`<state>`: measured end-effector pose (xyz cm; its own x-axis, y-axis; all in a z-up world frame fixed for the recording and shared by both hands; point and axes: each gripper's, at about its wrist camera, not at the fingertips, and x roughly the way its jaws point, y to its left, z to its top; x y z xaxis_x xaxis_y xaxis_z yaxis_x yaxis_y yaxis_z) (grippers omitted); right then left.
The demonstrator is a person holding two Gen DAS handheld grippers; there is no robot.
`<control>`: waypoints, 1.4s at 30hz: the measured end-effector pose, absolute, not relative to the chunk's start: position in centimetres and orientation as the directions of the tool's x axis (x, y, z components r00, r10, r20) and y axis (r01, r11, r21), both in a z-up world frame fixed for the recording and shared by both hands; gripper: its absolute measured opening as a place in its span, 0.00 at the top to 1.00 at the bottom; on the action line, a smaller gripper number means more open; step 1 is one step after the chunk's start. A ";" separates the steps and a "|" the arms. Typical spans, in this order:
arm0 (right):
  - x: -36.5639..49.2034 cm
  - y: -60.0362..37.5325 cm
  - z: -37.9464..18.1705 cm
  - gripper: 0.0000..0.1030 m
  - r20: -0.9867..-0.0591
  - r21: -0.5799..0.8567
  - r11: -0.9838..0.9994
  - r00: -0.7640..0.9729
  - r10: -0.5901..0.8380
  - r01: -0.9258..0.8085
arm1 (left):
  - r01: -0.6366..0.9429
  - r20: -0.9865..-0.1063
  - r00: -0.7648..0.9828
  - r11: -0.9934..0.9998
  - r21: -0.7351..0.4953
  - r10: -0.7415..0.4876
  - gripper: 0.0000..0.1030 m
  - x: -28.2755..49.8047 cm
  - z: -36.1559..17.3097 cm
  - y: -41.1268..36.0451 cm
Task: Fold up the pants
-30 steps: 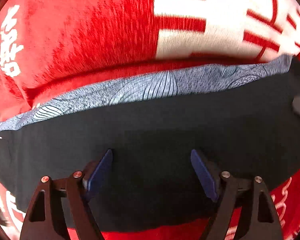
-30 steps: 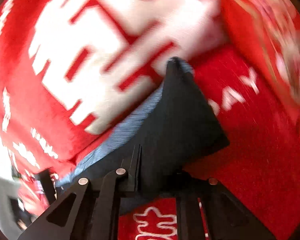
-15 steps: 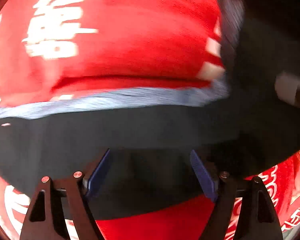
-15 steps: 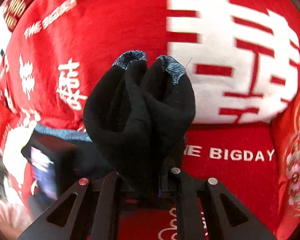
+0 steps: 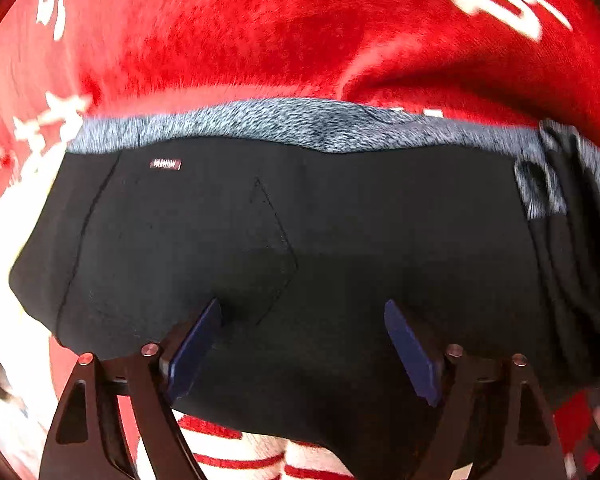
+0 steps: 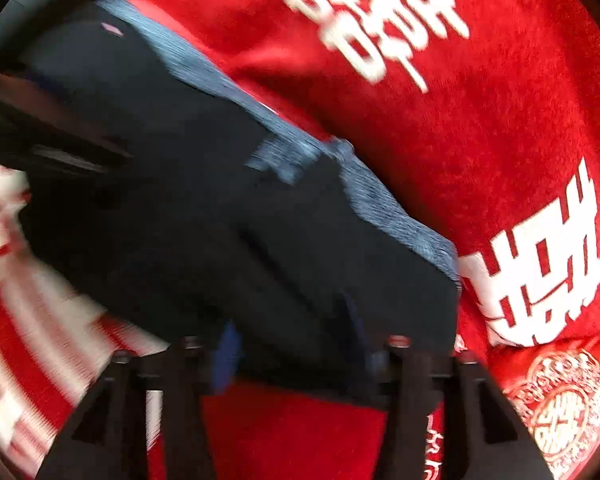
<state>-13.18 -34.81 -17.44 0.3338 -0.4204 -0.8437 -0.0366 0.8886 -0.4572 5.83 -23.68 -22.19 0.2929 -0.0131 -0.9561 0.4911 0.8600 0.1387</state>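
The black pants (image 5: 300, 232) lie folded on the red blanket, with a grey patterned waistband (image 5: 292, 124) along the far edge and a small label at the left. My left gripper (image 5: 302, 320) is open, its blue pads resting over the black fabric. In the right wrist view the pants (image 6: 228, 208) run diagonally, a folded-over layer on top. My right gripper (image 6: 292, 332) is open, fingers apart over the near edge of the pants; the view is blurred.
The red plush blanket (image 5: 260, 32) with white characters covers the whole surface; it also shows in the right wrist view (image 6: 480, 128). A red-and-white striped patch (image 6: 16, 320) lies at the lower left. The other gripper's dark body (image 6: 40, 140) shows at the left.
My right gripper carried a bunched end of the pants over, laid it on the rest and opened. My left gripper stayed open above the pants, shifting slightly.
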 end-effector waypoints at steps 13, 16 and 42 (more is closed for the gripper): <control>-9.4 -36.9 -18.5 0.56 -0.850 -0.474 0.867 0.339 -0.404 -0.154 | 0.464 -0.951 0.307 0.877 0.123 -0.028 0.15 4.7 -22.5 -24.7; -8.4 -38.5 -18.8 0.92 -0.902 -0.384 0.912 0.270 -0.337 -0.143 | 0.464 -0.951 0.308 0.877 0.126 -0.027 0.15 5.4 -22.7 -25.1; -16.1 -48.7 -11.3 0.32 -0.925 -0.150 0.937 0.290 -0.245 0.315 | 0.491 -0.963 0.012 0.841 -0.229 -0.269 0.11 8.5 -18.7 -28.7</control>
